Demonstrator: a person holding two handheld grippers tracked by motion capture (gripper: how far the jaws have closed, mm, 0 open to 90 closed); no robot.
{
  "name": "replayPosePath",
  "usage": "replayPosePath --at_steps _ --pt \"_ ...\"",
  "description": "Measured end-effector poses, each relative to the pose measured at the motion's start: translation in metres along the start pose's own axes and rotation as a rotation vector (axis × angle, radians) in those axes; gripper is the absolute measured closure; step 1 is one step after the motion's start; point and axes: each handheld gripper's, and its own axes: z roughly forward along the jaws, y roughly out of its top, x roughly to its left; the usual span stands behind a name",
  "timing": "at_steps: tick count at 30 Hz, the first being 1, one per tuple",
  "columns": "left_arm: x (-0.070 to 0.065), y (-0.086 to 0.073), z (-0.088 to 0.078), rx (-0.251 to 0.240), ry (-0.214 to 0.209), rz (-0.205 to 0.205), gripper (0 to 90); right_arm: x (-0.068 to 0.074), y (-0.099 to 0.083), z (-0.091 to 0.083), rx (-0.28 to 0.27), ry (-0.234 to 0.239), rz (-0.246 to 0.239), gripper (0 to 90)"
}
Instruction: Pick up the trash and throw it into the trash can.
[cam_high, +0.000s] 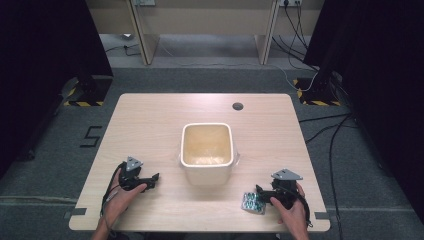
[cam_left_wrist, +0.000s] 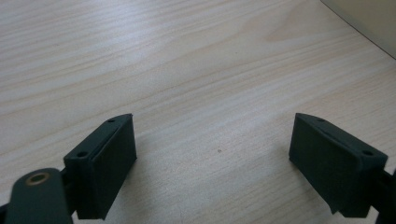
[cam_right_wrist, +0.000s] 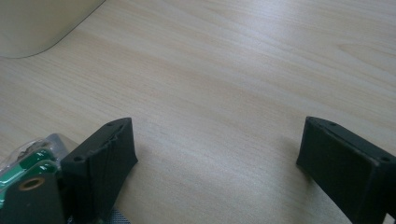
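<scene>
1. Nearest edge of the counter (cam_high: 150, 115): a person's two forearms come in, each hand w/ a black claw.
2. Right claw (cam_right_wrist: 217, 154): jaws spread wide, nothing btwn them, just bare wood. It rests low over the counter, near the front right corner.
3. Blister pack (cam_high: 253, 202), green and silver: lies flat on the counter just beside the right claw, on its outer left side, not gripped. In the right gripper view its corner (cam_right_wrist: 28, 158) peeks out behind the left jaw.
4. Left claw (cam_left_wrist: 212, 154): also wide open, empty, low over the counter at front left, pointing twd the middle.
5. Mid-counter: cream square pot (cam_high: 207, 150), open top, upright, btwn the two claws and farther back.
6. Far side: small round hole (cam_high: 238, 106) in the counter top.
</scene>
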Motion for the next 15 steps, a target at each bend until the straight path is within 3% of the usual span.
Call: replayPosePath --at_steps 10,15 --pt "0.000 0.000 0.000 0.000 0.000 0.000 13.8 -0.003 -0.002 -0.009 -0.025 0.008 0.038 15.2" --pt "0.000 0.000 0.000 0.000 0.000 0.000 13.8 -0.002 -0.001 -0.022 -0.071 0.029 0.016 15.2"
